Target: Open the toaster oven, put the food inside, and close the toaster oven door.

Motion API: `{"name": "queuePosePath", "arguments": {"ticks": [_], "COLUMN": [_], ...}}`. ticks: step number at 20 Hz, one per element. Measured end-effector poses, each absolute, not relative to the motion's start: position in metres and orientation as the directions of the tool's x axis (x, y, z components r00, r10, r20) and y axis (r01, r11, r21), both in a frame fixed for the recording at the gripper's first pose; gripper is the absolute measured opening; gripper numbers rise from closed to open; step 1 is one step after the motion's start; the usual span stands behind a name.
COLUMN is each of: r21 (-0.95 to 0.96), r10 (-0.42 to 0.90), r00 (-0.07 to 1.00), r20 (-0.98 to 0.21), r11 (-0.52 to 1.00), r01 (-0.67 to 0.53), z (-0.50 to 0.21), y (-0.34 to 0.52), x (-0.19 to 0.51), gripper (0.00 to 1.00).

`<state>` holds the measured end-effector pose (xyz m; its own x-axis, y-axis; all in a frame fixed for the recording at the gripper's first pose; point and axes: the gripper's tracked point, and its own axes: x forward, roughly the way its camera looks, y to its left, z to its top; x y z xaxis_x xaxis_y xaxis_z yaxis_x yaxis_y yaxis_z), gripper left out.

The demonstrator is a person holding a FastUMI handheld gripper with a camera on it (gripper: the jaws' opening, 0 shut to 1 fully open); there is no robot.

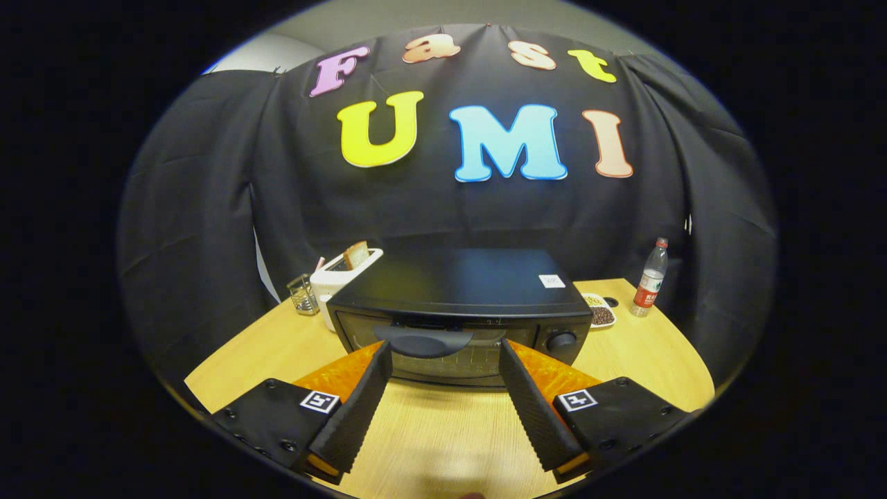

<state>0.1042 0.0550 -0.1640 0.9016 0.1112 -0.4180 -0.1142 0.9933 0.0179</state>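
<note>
Facing the tool (pixel 443 360), held apart, the toaster oven (pixel 461 312) door is judged stiff; its handle (pixel 423 342), just ahead, should be gripped.

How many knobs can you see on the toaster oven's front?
1: a round knob right of the door handle, beyond the open tool. The right finger may hide others.
</note>
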Motion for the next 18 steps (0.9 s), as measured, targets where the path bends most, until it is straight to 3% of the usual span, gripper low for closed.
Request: {"name": "queuePosePath", "arguments": {"ticks": [5, 18], "r21": [-0.038, 0.008], "r10": [0.111, 0.004], "r00": [0.944, 0.978], "r20": [-0.311, -0.208], "r11": [0.991, 1.0], "r01": [-0.129, -0.003], "z": [-0.119, -0.046], "y": [0.041, -0.034], "x": [0.078, -0.013], "gripper": [0.98, 0.98]}}
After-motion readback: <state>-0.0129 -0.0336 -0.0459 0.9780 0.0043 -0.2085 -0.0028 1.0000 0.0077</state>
